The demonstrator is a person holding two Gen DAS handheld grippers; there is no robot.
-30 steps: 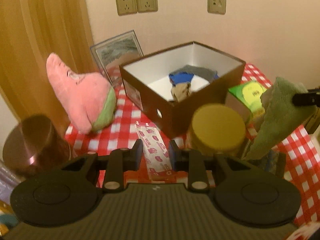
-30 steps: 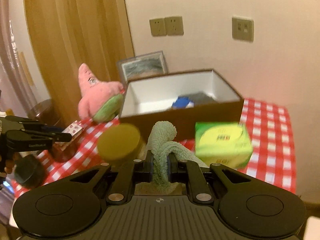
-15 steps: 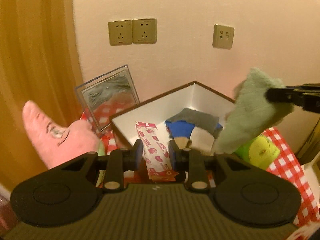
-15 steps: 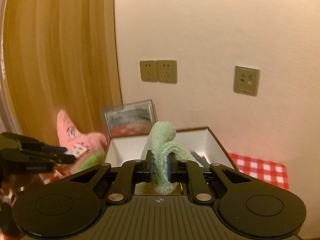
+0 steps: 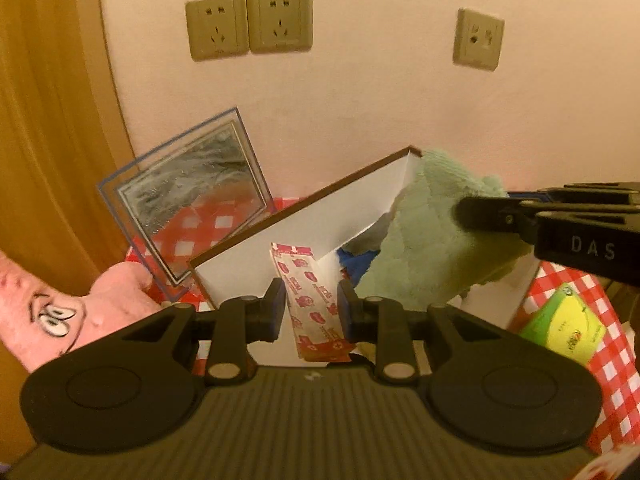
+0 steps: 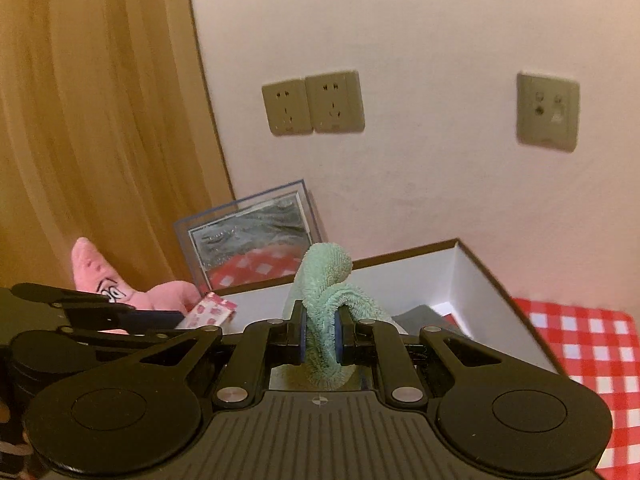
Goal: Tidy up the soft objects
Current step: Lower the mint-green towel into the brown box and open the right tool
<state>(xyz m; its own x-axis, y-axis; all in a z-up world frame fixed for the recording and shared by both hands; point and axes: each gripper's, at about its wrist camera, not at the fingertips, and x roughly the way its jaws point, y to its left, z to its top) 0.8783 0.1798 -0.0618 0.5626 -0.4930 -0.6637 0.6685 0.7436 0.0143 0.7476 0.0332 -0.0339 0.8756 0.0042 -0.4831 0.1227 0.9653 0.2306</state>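
Meanwhile, a red-and-white packet (image 5: 316, 300) was pinched between the fingers of the left gripper (image 5: 312, 304) and held over the open brown box (image 5: 304, 220). A green towel (image 6: 324, 312) was clamped by the right gripper (image 6: 320, 340) — also above the box, where blue and grey cloths (image 5: 358, 258) were seen inside. A pink plush star (image 5: 56, 312) was lying on the checkered tablecloth (image 6: 588, 344), just beside a glass frame (image 5: 188, 204).
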